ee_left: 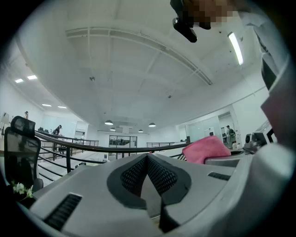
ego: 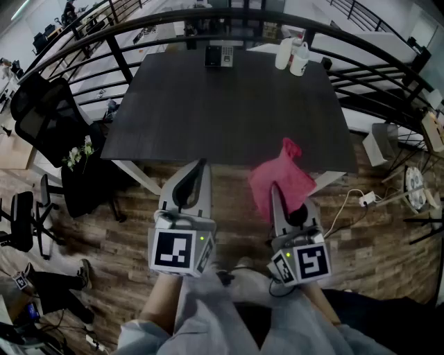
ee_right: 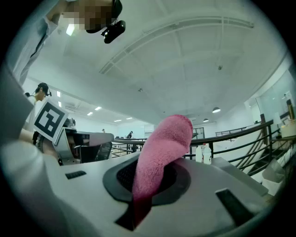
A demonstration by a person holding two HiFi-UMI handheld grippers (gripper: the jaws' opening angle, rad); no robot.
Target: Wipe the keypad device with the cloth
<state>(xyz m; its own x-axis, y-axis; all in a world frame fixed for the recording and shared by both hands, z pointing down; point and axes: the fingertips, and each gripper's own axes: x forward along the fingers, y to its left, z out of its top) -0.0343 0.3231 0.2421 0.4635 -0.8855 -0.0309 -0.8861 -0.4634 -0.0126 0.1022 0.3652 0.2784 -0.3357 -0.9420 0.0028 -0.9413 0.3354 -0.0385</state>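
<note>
The keypad device (ego: 219,55), dark with a light button block, lies at the far edge of the dark table (ego: 229,111). A pink cloth (ego: 279,179) hangs over the table's near right edge, and my right gripper (ego: 275,188) is shut on it; in the right gripper view the pink cloth (ee_right: 159,157) rises from between the closed jaws. My left gripper (ego: 202,163) is shut with nothing in it, held short of the near table edge. In the left gripper view its jaws (ee_left: 148,159) meet, and the pink cloth (ee_left: 206,148) shows to the right.
Two white bottles (ego: 293,55) stand at the table's far right corner. A black curved railing (ego: 229,17) runs behind the table. A black office chair (ego: 48,118) stands left of the table, and a white power strip (ego: 367,199) with a cable lies on the wooden floor at right.
</note>
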